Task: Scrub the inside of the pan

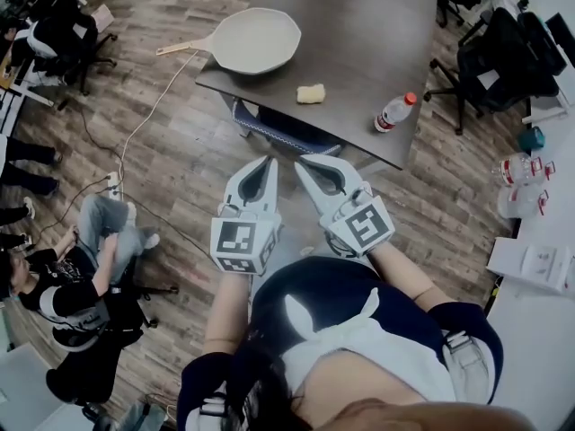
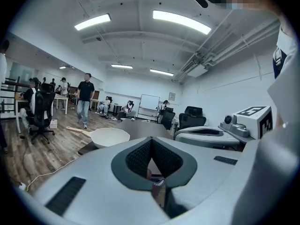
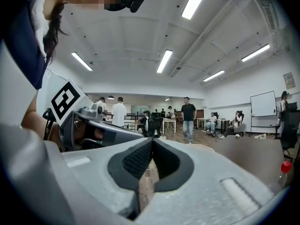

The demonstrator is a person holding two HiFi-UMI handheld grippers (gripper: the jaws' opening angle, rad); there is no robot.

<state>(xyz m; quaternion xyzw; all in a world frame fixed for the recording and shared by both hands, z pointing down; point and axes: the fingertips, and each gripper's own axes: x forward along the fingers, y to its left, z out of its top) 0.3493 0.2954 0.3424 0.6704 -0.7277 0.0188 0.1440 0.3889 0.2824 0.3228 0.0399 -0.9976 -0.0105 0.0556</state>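
Note:
A cream pan (image 1: 256, 39) with a wooden handle (image 1: 184, 48) lies on the near-left corner of the dark table (image 1: 377, 34), its handle sticking out over the floor. A yellow sponge (image 1: 311, 93) rests on the table just right of the pan. Both grippers hover side by side over the floor, short of the table edge. My left gripper (image 1: 269, 162) is shut and empty; my right gripper (image 1: 302, 162) is shut and empty too. In the left gripper view the pan (image 2: 109, 137) shows ahead, beyond the closed left gripper (image 2: 151, 139). The right gripper (image 3: 152, 140) points past the table.
A clear water bottle (image 1: 393, 112) with a red cap lies on the table's near-right part. A blue chair (image 1: 278, 133) is tucked under the table edge. Office chairs (image 1: 490, 61) stand at right, a white cable (image 1: 148, 115) runs over the floor, and seated people (image 1: 81, 277) are at left.

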